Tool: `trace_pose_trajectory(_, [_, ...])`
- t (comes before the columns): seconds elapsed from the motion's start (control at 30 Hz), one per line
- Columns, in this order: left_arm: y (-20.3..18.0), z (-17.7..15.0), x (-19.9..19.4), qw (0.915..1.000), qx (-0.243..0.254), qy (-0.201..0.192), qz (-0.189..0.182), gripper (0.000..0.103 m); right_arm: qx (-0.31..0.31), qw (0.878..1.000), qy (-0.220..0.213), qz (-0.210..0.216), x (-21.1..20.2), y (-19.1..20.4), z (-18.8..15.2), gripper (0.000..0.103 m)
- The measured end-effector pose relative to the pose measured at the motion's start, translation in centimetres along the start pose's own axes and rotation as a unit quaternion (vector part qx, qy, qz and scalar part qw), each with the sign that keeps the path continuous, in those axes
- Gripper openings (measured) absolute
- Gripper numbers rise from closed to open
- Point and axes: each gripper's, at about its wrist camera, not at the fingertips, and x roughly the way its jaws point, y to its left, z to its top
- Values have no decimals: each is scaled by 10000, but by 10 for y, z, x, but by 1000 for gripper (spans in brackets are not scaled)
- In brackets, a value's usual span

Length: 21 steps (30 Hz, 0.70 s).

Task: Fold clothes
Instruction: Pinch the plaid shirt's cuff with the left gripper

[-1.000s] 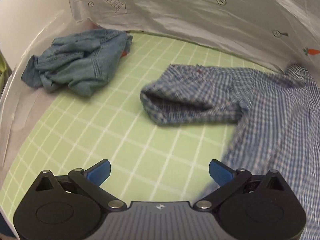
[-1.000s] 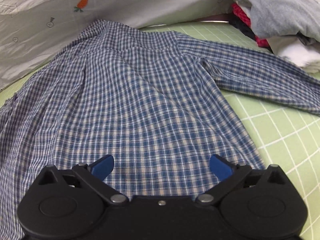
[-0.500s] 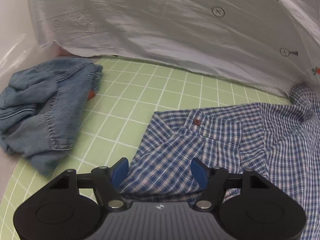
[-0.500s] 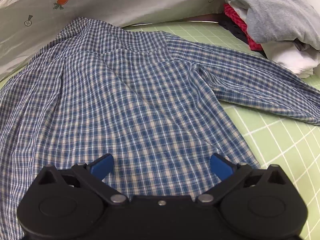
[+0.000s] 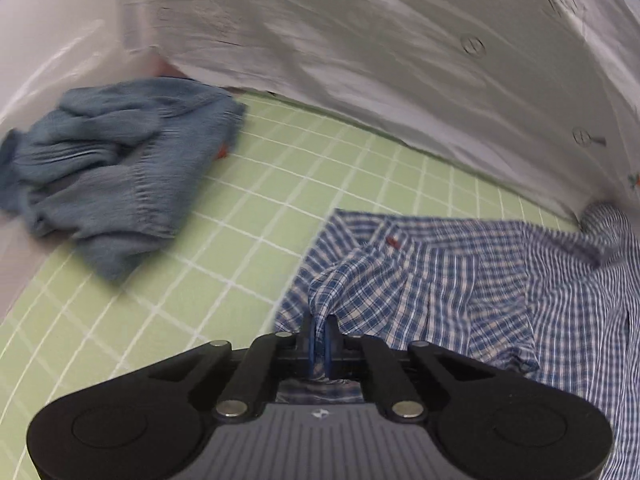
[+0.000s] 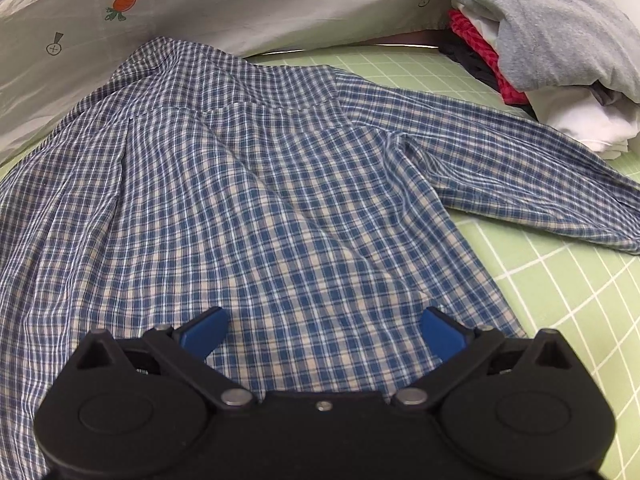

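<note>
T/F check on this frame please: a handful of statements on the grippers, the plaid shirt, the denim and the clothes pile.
1. The left gripper is shut on a fold of the plaid shirt. True.
2. The right gripper also pinches the shirt. False: its fingers stand wide apart above the cloth, gripping nothing.
3. The denim garment lies neatly folded. False: it sits crumpled on the green grid mat, apart from the shirt.
4. A pile of clothes sits beyond the shirt's outstretched sleeve in the right wrist view. True.
5. The shirt lies back side up. True, as far as the right wrist view shows.
</note>
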Motion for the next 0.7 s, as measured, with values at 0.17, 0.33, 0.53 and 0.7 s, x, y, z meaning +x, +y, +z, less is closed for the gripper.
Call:
trace_pose_trajectory(0.17, [43, -21, -26, 9848, -1683, -74, 414, 5, -28, 10000, -40, 25, -1, 1, -3, 103])
trace_pose_trajectory(0.33, [62, -32, -33, 9827, -1780, 79, 501, 15, -26, 10000, -77, 24, -2, 2, -4, 103])
trace_pose_trajectory(0.53, [55, -22, -41, 9917, -1162, -229, 493, 35, -31, 10000, -77, 28, -3, 2, -3, 103])
trace_pose_trajectory(0.7, [24, -7, -27, 9992, 219, -219, 248, 52, -33, 10000, -80, 28, -4, 1, -4, 103])
